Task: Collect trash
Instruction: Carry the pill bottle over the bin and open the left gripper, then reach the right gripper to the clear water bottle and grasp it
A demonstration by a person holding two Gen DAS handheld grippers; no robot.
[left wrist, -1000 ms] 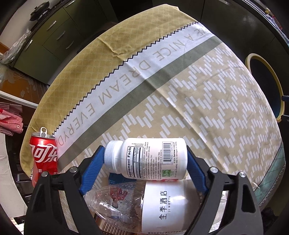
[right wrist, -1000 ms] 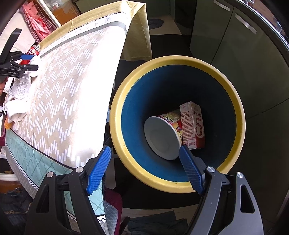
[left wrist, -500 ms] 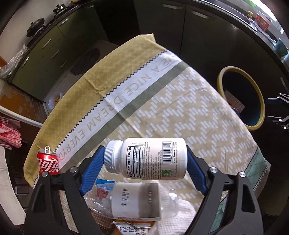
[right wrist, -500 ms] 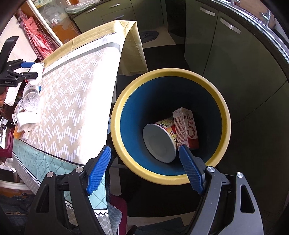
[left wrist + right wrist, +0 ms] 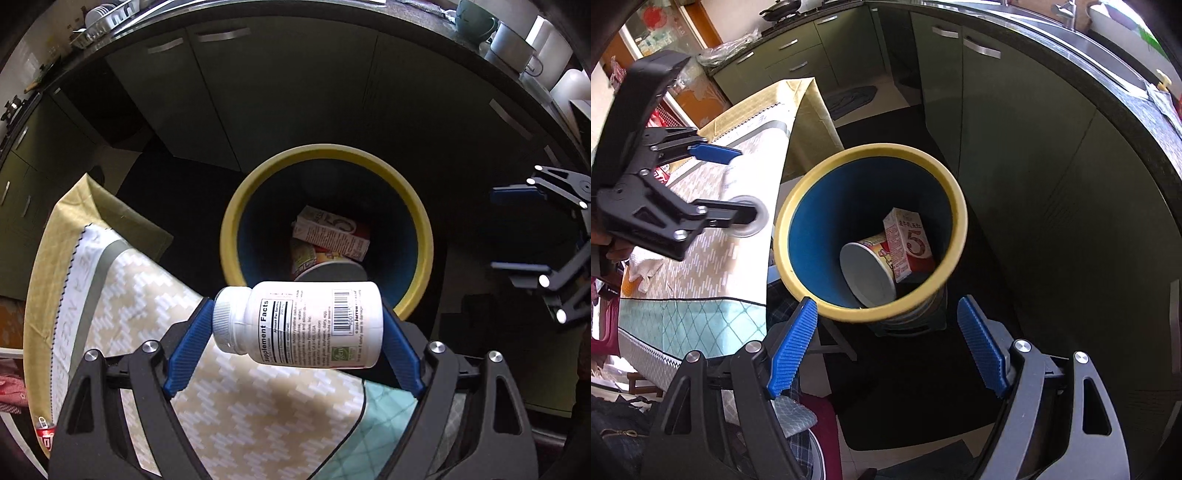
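1. The left gripper (image 5: pixel 297 328) is clamped on a white supplement bottle (image 5: pixel 299 325), held crosswise, cap on one pad, base on the other.
2. The yellow-rimmed bin (image 5: pixel 419 229) lies just beyond and below the bottle, mouth up, holding a carton (image 5: pixel 332 236) and a cup (image 5: pixel 868 269).
3. The right gripper (image 5: pixel 886 347) hovers near the bin, its jaws apart and empty; the left is the one carrying trash.

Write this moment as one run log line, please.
left gripper: shut on supplement bottle | position: near bin | right gripper: open | bin contents: carton, cup
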